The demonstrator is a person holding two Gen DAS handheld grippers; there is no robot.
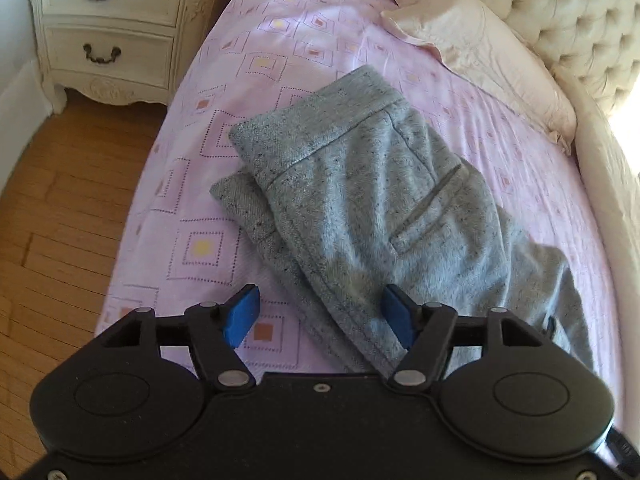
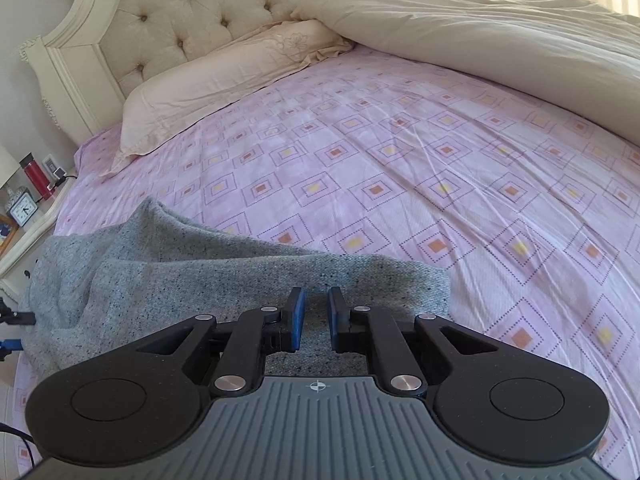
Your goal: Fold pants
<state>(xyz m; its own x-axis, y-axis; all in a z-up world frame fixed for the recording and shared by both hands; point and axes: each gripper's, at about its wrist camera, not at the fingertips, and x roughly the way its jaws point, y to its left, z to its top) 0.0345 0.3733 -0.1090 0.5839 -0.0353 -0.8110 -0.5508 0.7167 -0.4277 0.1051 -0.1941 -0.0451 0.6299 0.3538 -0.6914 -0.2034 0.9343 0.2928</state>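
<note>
Grey speckled pants [image 1: 360, 208] lie loosely folded on the pink patterned bed sheet [image 1: 280, 52], waistband toward the far left, a back pocket facing up. My left gripper [image 1: 320, 312] is open and empty, hovering over the near edge of the pants with the fabric under its right pad. In the right wrist view the pants [image 2: 160, 280] lie bunched at the lower left. My right gripper [image 2: 317, 312] sits low over them, its blue pads close together with a narrow gap; I cannot tell whether cloth is pinched between them.
A cream pillow [image 1: 480, 60] and tufted headboard [image 2: 200, 12] stand at the bed's head. A beige duvet [image 2: 500, 32] is heaped on the far right. A white nightstand [image 1: 108, 28] stands on the wooden floor [image 1: 60, 208] beside the bed, with a clock [image 2: 24, 210] and red bottle [image 2: 36, 174].
</note>
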